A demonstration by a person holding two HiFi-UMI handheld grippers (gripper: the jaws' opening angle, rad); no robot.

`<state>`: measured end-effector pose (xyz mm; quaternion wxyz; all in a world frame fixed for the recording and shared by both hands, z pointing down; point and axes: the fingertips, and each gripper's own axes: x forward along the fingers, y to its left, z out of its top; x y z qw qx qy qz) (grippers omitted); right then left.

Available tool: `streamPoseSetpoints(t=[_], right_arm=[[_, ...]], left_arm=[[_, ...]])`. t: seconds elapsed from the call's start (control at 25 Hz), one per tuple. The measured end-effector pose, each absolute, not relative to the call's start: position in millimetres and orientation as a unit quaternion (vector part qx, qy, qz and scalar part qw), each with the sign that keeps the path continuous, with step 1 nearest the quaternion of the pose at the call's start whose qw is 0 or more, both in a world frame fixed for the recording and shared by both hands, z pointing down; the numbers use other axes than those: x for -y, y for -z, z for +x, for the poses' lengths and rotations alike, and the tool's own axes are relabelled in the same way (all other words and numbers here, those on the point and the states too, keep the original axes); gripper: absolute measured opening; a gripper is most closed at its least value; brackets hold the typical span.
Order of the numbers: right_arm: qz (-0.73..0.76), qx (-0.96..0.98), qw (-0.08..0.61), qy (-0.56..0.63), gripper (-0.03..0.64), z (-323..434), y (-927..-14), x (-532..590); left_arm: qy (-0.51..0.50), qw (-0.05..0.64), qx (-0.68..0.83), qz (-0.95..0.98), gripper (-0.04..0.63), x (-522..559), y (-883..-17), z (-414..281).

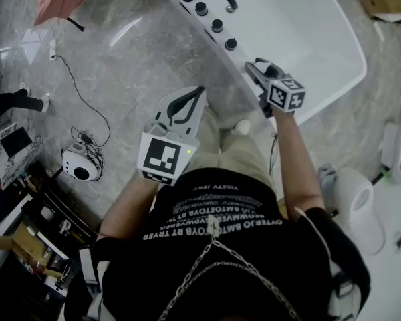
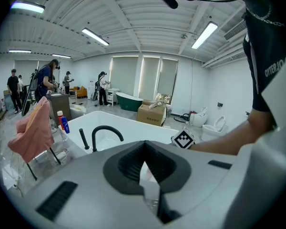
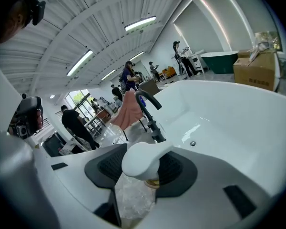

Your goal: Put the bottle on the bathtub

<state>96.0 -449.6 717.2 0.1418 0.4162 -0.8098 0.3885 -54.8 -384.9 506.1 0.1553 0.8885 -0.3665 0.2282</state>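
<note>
Well, the bathtub [image 1: 321, 39] fills the far right. My right hand-held gripper [image 1: 259, 72] hangs over its near rim, clamped on the pump bottle [image 3: 139, 160]. My left hand-held gripper [image 1: 199, 92] sits together, empty. Setting down and releasing remain, I judge.

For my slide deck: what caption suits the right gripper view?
Right gripper holds a pump bottle over the white bathtub, near its black faucet.
</note>
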Motion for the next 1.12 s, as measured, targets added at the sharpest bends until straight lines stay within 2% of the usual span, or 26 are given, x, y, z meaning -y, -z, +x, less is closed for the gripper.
streamPoseSetpoints(t=[0.28, 0.44, 0.8, 0.96, 1.12], right_arm=[[0.415, 0.829, 0.167, -0.336, 0.172, 97.6, -721.5, 447.8], [0.421, 0.838, 0.207, -0.279, 0.195, 98.6, -726.0, 446.8], [0.425, 0.85, 0.256, -0.179, 0.195, 103.6, -728.9, 439.4], [0.412, 0.845, 0.319, -0.121, 0.201, 101.3, -743.4, 432.7], [0.414, 0.842, 0.317, -0.141, 0.215, 108.8, -752.3, 426.3]], left_arm=[[-0.228, 0.15, 0.368, 0.889, 0.002, 380.1, -500.5, -47.5], [-0.229, 0.153, 0.371, 0.887, 0.002, 371.8, -499.1, -43.3], [-0.23, 0.161, 0.386, 0.879, 0.002, 348.3, -498.2, -40.5], [-0.227, 0.167, 0.393, 0.875, 0.002, 341.7, -500.1, -39.9], [-0.225, 0.166, 0.398, 0.873, 0.002, 336.3, -496.4, -38.4]])
